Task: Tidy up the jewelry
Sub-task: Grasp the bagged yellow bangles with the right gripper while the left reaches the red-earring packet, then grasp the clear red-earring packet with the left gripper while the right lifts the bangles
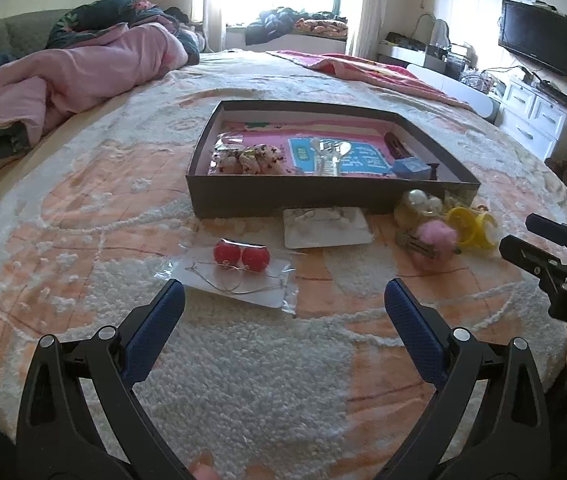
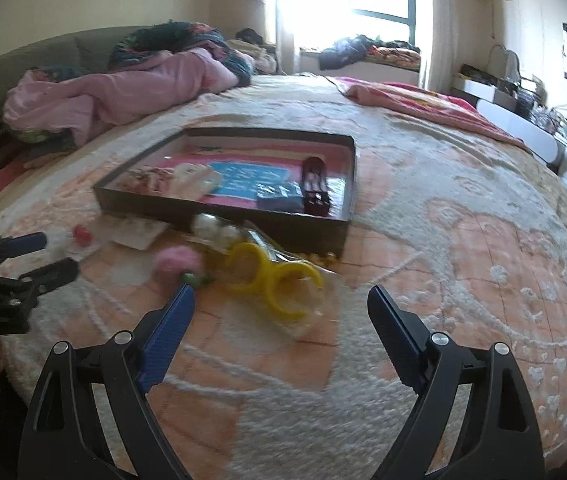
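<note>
Both hand-held grippers, left [image 1: 283,300] and right [image 2: 281,306], are held open and empty over the bed [image 1: 243,380]. Loose jewelry, red earrings [image 1: 241,256] and yellow bangles [image 2: 271,276], lies before the box [image 1: 283,196]; a pick-up is judged next, needing a low, careful pinch.
</note>
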### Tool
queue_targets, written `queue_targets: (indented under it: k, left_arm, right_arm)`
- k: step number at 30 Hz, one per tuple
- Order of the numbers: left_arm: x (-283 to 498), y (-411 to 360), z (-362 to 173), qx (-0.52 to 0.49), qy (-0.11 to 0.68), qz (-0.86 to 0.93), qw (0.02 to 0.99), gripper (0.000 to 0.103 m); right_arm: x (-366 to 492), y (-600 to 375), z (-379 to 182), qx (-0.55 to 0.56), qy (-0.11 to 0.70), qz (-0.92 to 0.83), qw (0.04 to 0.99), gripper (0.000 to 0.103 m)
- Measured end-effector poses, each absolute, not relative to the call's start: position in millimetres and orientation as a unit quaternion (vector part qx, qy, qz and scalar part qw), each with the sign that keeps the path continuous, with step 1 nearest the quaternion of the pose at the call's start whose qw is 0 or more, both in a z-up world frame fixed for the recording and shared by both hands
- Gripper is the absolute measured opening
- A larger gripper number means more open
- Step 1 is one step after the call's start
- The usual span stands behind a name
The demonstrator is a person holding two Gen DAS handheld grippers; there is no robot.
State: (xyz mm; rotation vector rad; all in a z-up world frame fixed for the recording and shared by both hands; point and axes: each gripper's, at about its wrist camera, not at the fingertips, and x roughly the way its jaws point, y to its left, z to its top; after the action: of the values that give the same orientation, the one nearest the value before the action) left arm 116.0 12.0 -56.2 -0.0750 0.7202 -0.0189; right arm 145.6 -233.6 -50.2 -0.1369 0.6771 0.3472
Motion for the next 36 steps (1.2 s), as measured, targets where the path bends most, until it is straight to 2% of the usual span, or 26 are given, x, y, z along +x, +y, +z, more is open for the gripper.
queue_targets:
  k: [10, 14, 18, 24, 30, 32, 33, 35, 36]
  left_arm:
    - [137, 27, -66, -0.051, 0.361, 0.010, 0.931, 0.092]
    - [142, 31, -69, -0.060, 0.363, 0.006, 0.930, 0.091]
    - [146, 35, -71, -0.073, 0.366, 0.003, 0.928, 0.091]
    - [147, 39, -71, -0.085, 0.364, 0.002, 0.927, 0.090]
    - [148, 36, -71, -0.077, 0.370, -0.006, 0.926, 0.063]
    - [149, 33, -71, -0.070, 0.372, -0.012, 0.926, 0.045]
    - [149, 31, -71, -0.064, 0.373, -0.014, 0.926, 0.041]
    - [150, 28, -71, -0.056, 0.373, -0.018, 0.926, 0.025]
    - [150, 27, -71, -0.053, 0.373, -0.021, 0.926, 0.023]
  right_arm:
    - [185, -246, -68, -0.026, 0.374, 0.158, 0.914, 0.084]
    - [190, -242, -73, -0.014, 0.386, 0.176, 0.906, 0.075]
    - [187, -237, -73, -0.007, 0.389, 0.196, 0.900, 0.054]
    - [173, -236, -67, -0.004, 0.378, 0.193, 0.905, 0.041]
    - [157, -239, -62, 0.006, 0.380, 0.201, 0.903, 0.033]
    - [154, -236, -61, 0.005, 0.382, 0.215, 0.899, 0.026]
    - [153, -234, -63, 0.005, 0.386, 0.221, 0.896, 0.026]
    - [152, -227, -66, -0.013, 0.383, 0.224, 0.896, 0.026]
    - [152, -223, -66, -0.023, 0.380, 0.225, 0.897, 0.025]
